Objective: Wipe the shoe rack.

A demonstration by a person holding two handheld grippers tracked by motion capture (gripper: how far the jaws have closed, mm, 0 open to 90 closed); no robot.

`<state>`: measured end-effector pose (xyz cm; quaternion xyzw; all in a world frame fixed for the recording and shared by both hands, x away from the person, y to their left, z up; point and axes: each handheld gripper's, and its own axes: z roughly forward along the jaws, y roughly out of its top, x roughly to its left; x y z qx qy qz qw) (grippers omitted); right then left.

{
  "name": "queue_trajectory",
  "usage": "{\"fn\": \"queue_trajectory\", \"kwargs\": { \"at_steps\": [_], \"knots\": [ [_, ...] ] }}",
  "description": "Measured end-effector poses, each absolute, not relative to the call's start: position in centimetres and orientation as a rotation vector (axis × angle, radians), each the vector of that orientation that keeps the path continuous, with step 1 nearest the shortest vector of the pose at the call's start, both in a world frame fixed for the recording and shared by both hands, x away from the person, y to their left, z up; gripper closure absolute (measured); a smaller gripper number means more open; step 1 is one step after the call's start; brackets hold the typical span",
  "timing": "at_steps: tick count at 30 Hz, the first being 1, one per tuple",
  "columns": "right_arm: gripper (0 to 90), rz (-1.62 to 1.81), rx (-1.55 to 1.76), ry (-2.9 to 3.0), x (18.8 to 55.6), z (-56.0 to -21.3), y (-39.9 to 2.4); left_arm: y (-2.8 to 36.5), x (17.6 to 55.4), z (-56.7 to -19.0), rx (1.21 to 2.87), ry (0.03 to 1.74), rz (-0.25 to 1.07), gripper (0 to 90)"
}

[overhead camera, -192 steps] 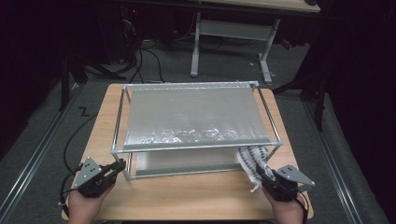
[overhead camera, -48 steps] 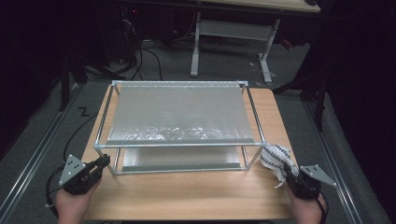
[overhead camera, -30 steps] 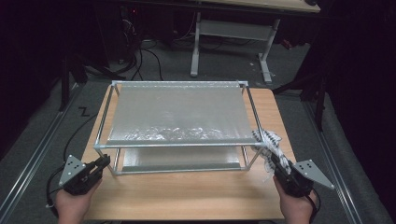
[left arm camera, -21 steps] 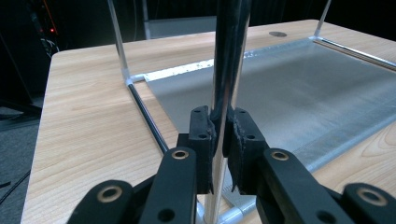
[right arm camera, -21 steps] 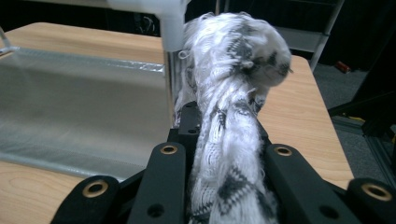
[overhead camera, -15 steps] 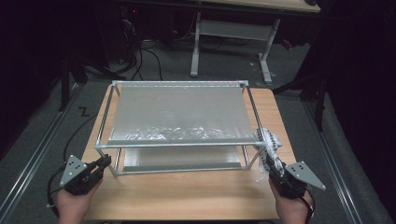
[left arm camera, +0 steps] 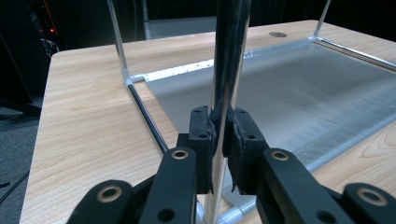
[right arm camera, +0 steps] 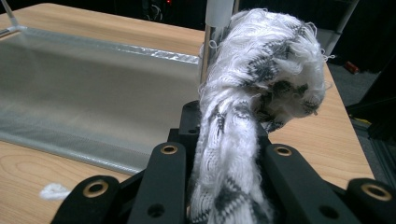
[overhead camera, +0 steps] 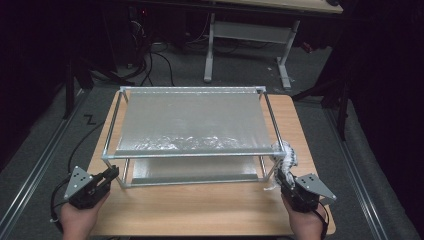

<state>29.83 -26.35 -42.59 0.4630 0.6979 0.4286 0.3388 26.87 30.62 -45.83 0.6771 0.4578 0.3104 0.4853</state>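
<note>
l gripper (left arm camera: 220, 140) clenched on rack post (left arm camera: 229, 70), keep steady; r gripper (right arm camera: 224, 140) grasping cloth (right arm camera: 261, 70), press firm & rub along corner post (right arm camera: 212, 42).

One bench (overhead camera: 200, 210) carries one metal rack (overhead camera: 192, 155) with two shelves, an upper (overhead camera: 192, 120) and a lower (overhead camera: 195, 170), and four upright posts at its corners. There are two claws: the left claw (overhead camera: 111, 174) and the right claw (overhead camera: 281, 181). One white and grey cloth (overhead camera: 286, 160) is present. One small white scrap (right arm camera: 53, 191) lies on the wood. Two hands hold the claws. One further desk (overhead camera: 250, 20) stands behind.
</note>
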Motion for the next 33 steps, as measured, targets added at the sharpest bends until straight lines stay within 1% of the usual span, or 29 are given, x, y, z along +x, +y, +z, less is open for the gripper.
{"fn": "queue_trajectory", "kwargs": {
  "at_steps": [6,23,27,33],
  "knots": [
    [76.9,1.084,1.208,1.856,30.1,-43.2,-26.2,30.6,26.9,-45.8,1.649,1.113,0.754,80.6],
    [76.9,0.954,1.363,2.069,32.5,-48.7,-26.5,30.6,26.9,-45.9,1.648,1.112,0.757,80.6],
    [76.8,0.942,1.336,2.069,32.4,-48.5,-26.4,30.7,26.9,-45.9,1.651,1.105,0.754,80.6],
    [76.8,0.973,1.280,2.015,31.7,-47.0,-26.4,30.6,26.9,-45.9,1.651,1.110,0.756,80.6]
  ]
}}
